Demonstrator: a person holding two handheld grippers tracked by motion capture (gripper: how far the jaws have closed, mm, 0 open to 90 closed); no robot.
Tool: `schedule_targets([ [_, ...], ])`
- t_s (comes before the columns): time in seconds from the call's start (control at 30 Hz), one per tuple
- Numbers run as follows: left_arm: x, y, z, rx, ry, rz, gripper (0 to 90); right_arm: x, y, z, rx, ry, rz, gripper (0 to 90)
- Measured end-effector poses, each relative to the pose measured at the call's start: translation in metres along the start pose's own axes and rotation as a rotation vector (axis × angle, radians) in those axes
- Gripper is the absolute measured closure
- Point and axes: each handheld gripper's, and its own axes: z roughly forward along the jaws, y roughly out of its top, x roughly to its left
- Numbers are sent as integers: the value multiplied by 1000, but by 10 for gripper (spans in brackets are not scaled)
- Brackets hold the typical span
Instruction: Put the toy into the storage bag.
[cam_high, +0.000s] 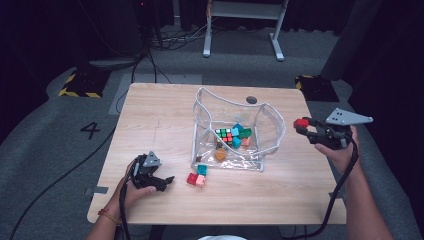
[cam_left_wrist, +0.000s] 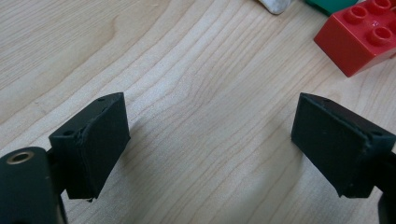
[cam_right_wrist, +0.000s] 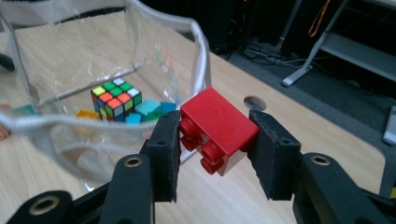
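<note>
The table (cam_high: 150, 115) is pale wood, and near its middle stands a clear bag (cam_high: 235, 132) with a white-edged mouth gaping open. From the right gripper view the same bag (cam_right_wrist: 116, 56) shows a puzzle cube (cam_right_wrist: 117, 99) resting on its floor among a few loose blocks, teal, green and orange. In the high view the cube (cam_high: 224, 135) sits toward the bag's centre.

Just outside the bag's near left corner, on the bare wood, lie a red block, a pink one and a teal one close together (cam_high: 197, 177).

The left gripper (cam_high: 165, 181) rests low near the front left of the table, pointing toward those blocks. Its own view shows the jaws standing wide apart with nothing but wood grain between them, and a red block (cam_left_wrist: 359, 39) lying beyond the right jaw, not touched.

The right gripper (cam_high: 301, 126) is held up in the air just off the bag's right side. Its jaws are clamped on a red brick (cam_right_wrist: 215, 128), one pad on each side, the studs facing the camera. In the high view that brick (cam_high: 301, 122) hangs clear of the table, beside the bag's right wall and level with its rim.
</note>
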Motion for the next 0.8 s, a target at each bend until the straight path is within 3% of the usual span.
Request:
schedule_targets([
  [0.3,0,0,0,0,0,1,115,2,44,14,-10,33,-24,557],
  [0.7,0,0,0,0,0,1,115,20,76,36,-17,84,-65,557],
  [0.8,0,0,0,2,-1,-1,115,27,82,45,10,98,-93,557],
])
